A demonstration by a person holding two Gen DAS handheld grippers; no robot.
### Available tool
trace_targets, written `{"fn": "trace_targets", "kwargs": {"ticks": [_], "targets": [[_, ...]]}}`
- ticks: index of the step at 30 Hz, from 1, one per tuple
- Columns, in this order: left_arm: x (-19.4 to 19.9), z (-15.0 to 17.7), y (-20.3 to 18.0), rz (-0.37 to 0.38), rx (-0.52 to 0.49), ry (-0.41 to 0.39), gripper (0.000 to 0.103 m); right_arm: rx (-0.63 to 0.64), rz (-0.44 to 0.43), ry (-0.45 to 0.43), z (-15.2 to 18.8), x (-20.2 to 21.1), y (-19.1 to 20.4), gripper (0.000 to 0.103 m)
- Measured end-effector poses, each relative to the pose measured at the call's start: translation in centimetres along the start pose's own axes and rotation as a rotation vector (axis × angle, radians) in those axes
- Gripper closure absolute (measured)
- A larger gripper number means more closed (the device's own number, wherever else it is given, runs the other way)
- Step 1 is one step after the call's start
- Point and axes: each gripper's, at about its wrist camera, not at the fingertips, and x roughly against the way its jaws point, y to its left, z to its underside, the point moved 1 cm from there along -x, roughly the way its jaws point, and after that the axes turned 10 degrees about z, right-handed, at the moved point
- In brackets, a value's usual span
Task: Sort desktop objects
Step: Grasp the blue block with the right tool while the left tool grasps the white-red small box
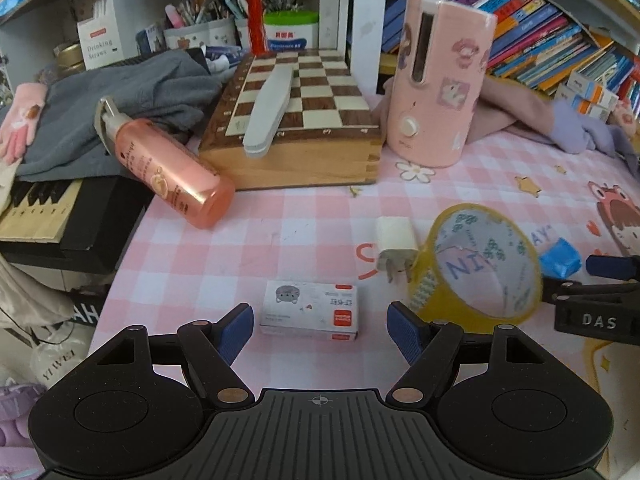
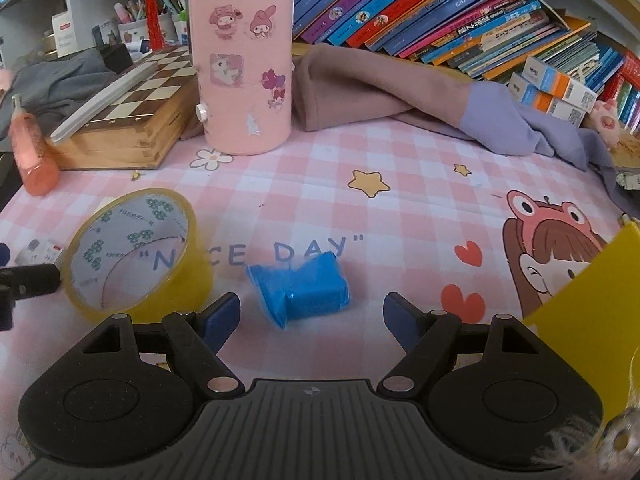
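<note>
Tape roll [image 1: 476, 260] beside charger plug [image 1: 394, 246].

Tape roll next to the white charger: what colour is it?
Yellow outside, with a white inner core printed in small green marks. The right wrist view shows it best.

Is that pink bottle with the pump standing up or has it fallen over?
Tipped over. The pink pump bottle lies on its side, its pump end propped on the grey cloth and its base down on the checked mat.

Pink checked desk mat [image 2: 400, 184] (cartoon-printed) carries tape roll [image 2: 136, 252], blue packet [image 2: 304, 288], staple box [image 1: 310, 310], charger [image 1: 396, 246].
</note>
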Motion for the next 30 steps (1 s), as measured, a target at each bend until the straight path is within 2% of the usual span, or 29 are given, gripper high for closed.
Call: {"fn": "trace_targets", "kwargs": {"ticks": [8, 12, 14, 18, 20, 26, 30], "targets": [[-1.1, -0.1, 0.2, -0.009, -0.002, 0.017, 0.027, -0.007, -0.027, 0.000, -0.5, -1.0, -0.3, 0.031], [-1.3, -0.1, 0.2, -0.014, -0.013, 0.009, 0.028, -0.012, -0.066, -0.001, -0.6, -0.9, -0.3, 0.051], [-1.4, 0.0, 0.1, -0.017, -0.023, 0.007, 0.029, -0.007, -0.067, -0.003, -0.6, -0.8, -0.2, 0.057], [-1.2, 0.3, 0.2, -0.019, -0.027, -0.007, 0.035, -0.012, -0.069, -0.004, -0.6, -0.7, -0.2, 0.060], [-1.0, 0.4, 0.4, -0.020, -0.028, -0.019, 0.049, -0.012, -0.068, -0.006, -0.6, -0.6, -0.2, 0.061], [0.0, 0.7, 0.8, 0.004, -0.010, -0.021, 0.051, -0.019, -0.062, -0.024, -0.6, 0.1, -0.2, 0.064], [2.5, 0.8, 0.7, 0.040, 0.021, -0.074, 0.051, -0.027, -0.055, -0.053, -0.7, 1.5, -0.4, 0.064]]}}
